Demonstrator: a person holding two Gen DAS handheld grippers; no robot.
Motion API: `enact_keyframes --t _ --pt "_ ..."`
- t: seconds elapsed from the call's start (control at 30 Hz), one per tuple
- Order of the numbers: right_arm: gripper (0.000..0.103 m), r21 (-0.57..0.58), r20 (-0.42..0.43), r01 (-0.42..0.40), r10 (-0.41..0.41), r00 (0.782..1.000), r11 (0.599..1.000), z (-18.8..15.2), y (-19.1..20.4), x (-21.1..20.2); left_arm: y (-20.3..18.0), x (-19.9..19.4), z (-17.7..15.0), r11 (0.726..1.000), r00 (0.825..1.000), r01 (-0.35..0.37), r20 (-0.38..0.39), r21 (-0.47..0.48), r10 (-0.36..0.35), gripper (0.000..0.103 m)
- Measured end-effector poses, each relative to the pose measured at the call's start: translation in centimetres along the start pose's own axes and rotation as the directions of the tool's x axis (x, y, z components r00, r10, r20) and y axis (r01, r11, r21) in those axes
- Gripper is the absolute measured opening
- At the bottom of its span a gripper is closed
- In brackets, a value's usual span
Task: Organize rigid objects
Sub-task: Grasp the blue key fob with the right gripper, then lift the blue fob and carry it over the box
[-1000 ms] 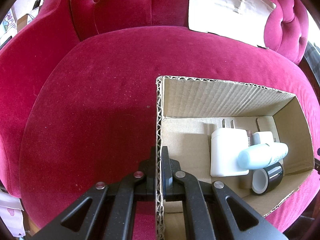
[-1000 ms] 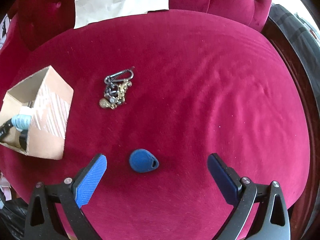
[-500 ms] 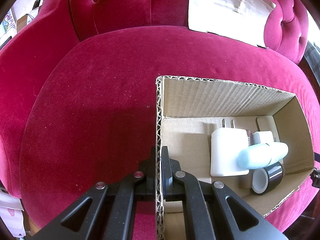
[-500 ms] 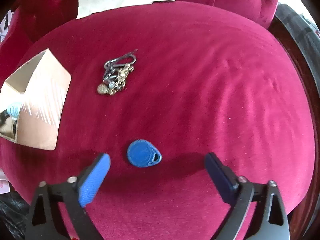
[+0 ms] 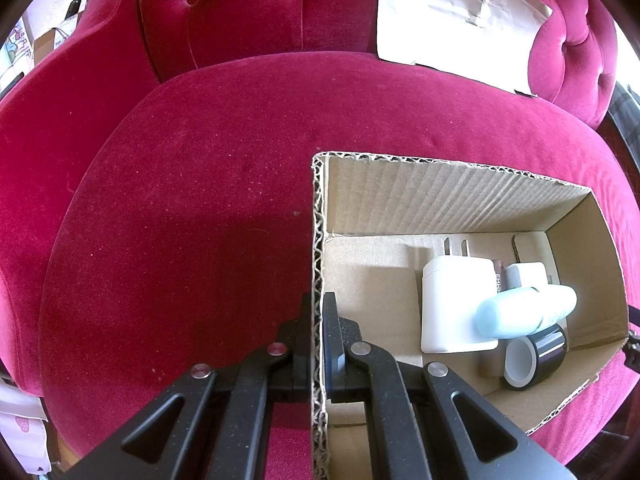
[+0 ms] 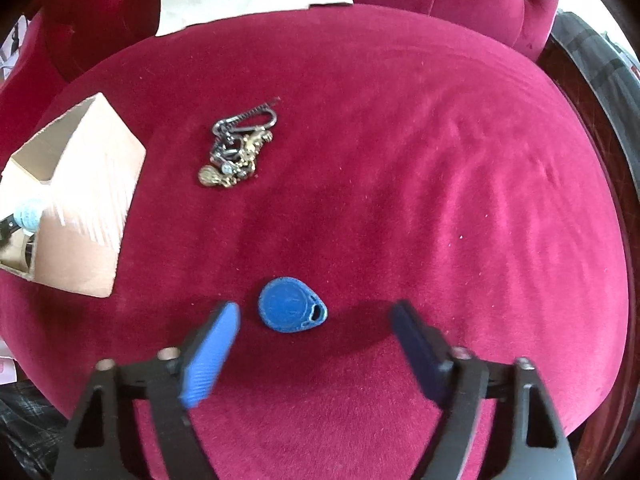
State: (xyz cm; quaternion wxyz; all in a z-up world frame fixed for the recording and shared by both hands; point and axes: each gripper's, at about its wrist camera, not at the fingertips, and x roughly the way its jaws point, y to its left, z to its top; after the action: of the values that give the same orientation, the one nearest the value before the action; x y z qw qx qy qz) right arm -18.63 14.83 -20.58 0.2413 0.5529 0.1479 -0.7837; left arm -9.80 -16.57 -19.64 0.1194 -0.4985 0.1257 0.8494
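My left gripper (image 5: 319,300) is shut on the near left wall of a cardboard box (image 5: 318,216) on a red velvet seat. The box holds a white charger plug (image 5: 452,304), a pale blue tube (image 5: 520,312) and a black tape roll (image 5: 536,356). In the right wrist view the box (image 6: 92,208) sits at the left. My right gripper (image 6: 316,316) is open and low over the seat, with a blue key fob (image 6: 290,310) just ahead between its fingertips. A bunch of metal keys (image 6: 238,148) lies further back.
The seat cushion (image 6: 440,160) is rounded and drops off at its front and right edges. A sheet of white cardboard (image 5: 456,20) leans on the tufted backrest. Dark wood and fabric (image 6: 592,64) stand at the far right.
My right gripper has moved forward and down toward the blue key fob, which now sits between the fingertips. The left gripper and box have not moved.
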Motion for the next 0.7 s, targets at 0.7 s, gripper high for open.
enact_keyframes --t 0.7 --pt "0.034 -0.01 0.058 0.002 -0.002 0.998 1.0 0.9 3.0 -1.9 0.1 0.0 -0.1 1.0 1.0 0.001 0.001 0.006 -0.002 0.003"
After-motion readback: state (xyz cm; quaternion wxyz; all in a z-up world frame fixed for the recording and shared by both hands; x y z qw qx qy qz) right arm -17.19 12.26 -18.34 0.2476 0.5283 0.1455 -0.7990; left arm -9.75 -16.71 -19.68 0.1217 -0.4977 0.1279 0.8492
